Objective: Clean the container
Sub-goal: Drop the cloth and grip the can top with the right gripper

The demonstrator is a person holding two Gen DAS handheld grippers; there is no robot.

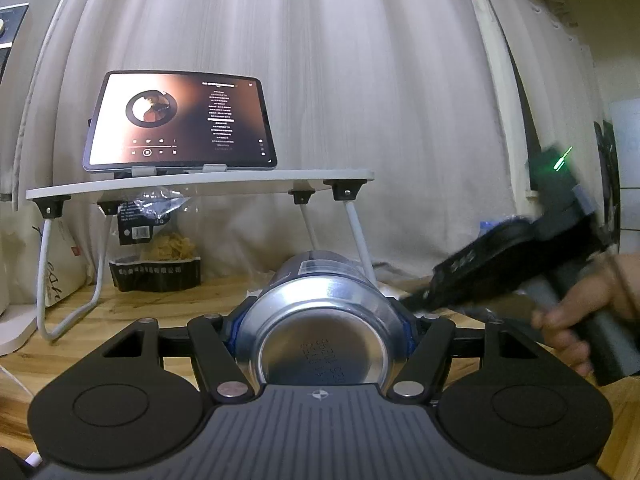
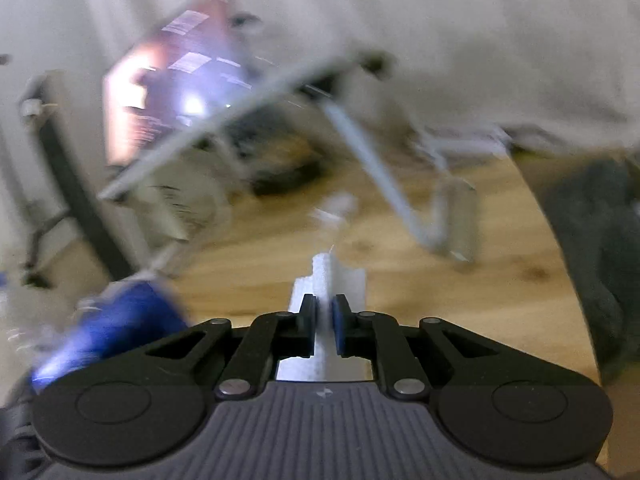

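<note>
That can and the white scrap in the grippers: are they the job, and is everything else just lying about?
Part of the job:
can, clamped in the left gripper
white wipe, pinched in the right gripper

Just lying about:
tablet
white stand
snack bag
curtain

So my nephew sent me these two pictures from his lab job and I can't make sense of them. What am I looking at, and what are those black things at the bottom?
There is no robot: a person holds a hand-held gripper in each hand, each carrying a forward-looking camera. One picture is from the left hand-held gripper, clamped on a blue can seen bottom-first. The blurred one is from the right hand-held gripper, pinching a white wipe. Behind, on the wooden table, a white stand carries a tablet.
</note>
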